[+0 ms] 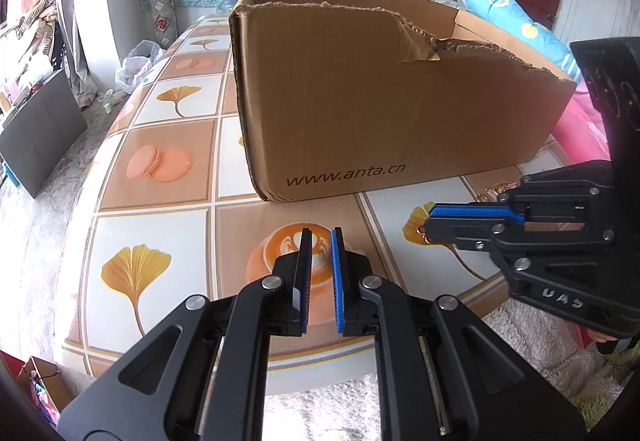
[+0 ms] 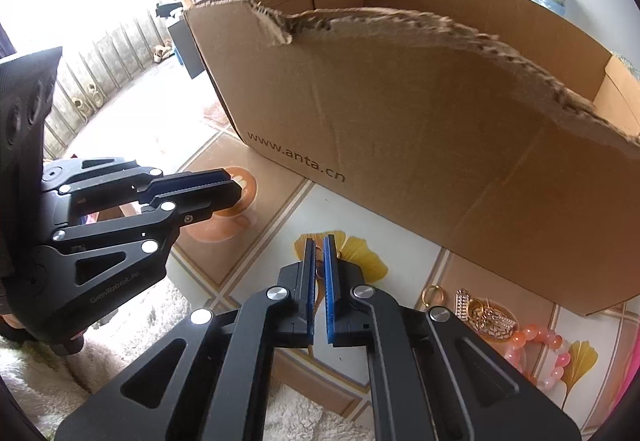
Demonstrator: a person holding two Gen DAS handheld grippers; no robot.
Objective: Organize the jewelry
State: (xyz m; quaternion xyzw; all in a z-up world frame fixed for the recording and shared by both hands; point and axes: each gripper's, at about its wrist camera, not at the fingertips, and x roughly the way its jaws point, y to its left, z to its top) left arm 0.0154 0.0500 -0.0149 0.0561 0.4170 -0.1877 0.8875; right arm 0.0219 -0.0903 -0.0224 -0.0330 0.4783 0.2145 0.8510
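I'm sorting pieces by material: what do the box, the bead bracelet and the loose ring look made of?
Box: matte brown corrugated cardboard, with a torn fibrous edge. Bead bracelet: glossy translucent pink-orange beads, glass, stone or plastic. Ring: shiny gold-coloured metal, apparently.

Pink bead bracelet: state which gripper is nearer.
Right. The right gripper is beside the pink bead bracelet and jewelry pile; the left gripper hovers farther off over the coffee-print tile.
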